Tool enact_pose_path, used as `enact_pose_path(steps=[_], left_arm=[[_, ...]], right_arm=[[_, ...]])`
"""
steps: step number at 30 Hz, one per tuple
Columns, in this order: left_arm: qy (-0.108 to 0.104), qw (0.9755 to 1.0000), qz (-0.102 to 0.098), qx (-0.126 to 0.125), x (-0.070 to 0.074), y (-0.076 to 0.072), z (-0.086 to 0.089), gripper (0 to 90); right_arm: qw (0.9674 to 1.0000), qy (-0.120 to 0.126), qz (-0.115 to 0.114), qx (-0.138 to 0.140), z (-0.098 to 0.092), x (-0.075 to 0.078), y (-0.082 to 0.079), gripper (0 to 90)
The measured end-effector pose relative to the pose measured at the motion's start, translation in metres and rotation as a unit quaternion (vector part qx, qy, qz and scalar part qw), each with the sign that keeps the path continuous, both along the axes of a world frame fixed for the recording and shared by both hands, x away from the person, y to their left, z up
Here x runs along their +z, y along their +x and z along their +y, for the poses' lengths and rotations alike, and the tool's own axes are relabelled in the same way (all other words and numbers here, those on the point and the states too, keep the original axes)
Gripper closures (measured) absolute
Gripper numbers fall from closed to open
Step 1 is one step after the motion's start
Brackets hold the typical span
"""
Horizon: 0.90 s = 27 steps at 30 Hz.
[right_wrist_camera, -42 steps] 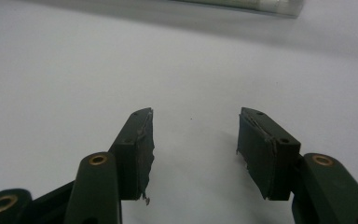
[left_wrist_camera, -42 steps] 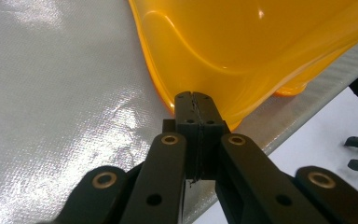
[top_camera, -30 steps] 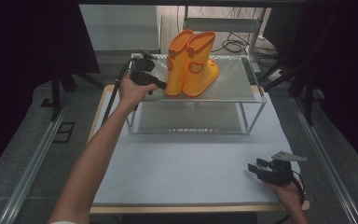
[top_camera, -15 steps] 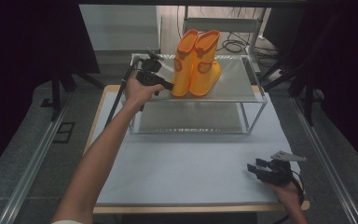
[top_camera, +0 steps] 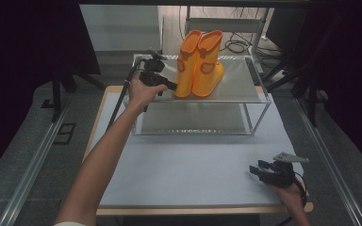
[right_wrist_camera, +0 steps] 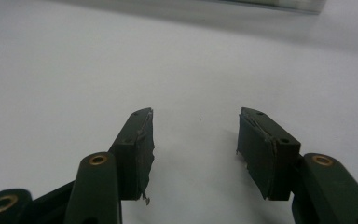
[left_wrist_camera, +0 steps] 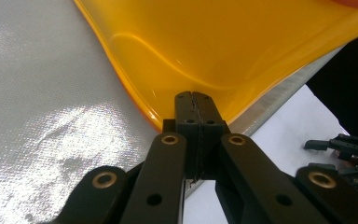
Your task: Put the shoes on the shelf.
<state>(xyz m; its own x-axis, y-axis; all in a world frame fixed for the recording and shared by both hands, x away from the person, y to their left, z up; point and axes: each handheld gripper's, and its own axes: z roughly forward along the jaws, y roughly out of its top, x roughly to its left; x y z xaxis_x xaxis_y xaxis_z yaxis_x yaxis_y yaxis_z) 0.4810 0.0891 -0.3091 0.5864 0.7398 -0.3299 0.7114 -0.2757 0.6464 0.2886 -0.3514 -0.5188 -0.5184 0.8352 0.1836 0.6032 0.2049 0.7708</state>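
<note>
A pair of orange rubber boots (top_camera: 200, 66) stands upright on the top shelf of a metal-framed rack (top_camera: 240, 80). My left gripper (top_camera: 173, 86) is shut with nothing between its jaws. Its tip presses against the lower edge of the left boot (left_wrist_camera: 223, 42), as the left gripper view shows up close (left_wrist_camera: 196, 98). My right gripper (top_camera: 255, 172) rests low over the white tabletop near the front right corner. It is open and empty (right_wrist_camera: 196, 121), and it is visible far off in the left gripper view (left_wrist_camera: 340, 149).
The rack has a lower mesh shelf (top_camera: 193, 117) and stands at the back of the white table (top_camera: 193, 174). Cables and dark stands lie on the floor behind and beside the table. Metal rails run along both sides.
The left gripper has pushed a little to the right along the top shelf. The boots have slid and turned slightly with it. The right gripper has stayed put.
</note>
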Motion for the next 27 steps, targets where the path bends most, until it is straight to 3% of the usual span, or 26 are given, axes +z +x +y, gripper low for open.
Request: enact_pose_path(steps=[3,8,13,19,25,27], left_arm=[[-0.017,0.9998,0.005,-0.011,-0.001,-0.002,-0.005,90.0],[-0.005,0.9999,0.003,-0.012,0.001,-0.002,-0.014,90.0],[-0.024,0.9994,0.007,-0.022,-0.001,-0.002,-0.020,90.0],[-0.007,0.9995,0.008,-0.029,0.002,-0.002,-0.022,90.0],[-0.025,0.9992,0.007,-0.031,0.001,-0.004,-0.029,90.0],[-0.022,0.9992,0.006,-0.033,0.001,-0.005,-0.030,90.0]], right_arm=[[1.0000,-0.002,0.001,0.001,0.000,0.000,0.000,45.2],[1.0000,-0.002,0.001,0.001,0.001,0.000,0.000,45.2],[1.0000,-0.001,0.000,0.005,0.001,0.000,0.000,45.2],[1.0000,0.001,-0.001,0.005,0.001,0.000,0.000,45.2],[1.0000,-0.001,0.002,0.005,0.002,-0.001,0.000,45.3],[1.0000,-0.001,0.001,0.005,0.002,-0.001,0.000,45.3]])
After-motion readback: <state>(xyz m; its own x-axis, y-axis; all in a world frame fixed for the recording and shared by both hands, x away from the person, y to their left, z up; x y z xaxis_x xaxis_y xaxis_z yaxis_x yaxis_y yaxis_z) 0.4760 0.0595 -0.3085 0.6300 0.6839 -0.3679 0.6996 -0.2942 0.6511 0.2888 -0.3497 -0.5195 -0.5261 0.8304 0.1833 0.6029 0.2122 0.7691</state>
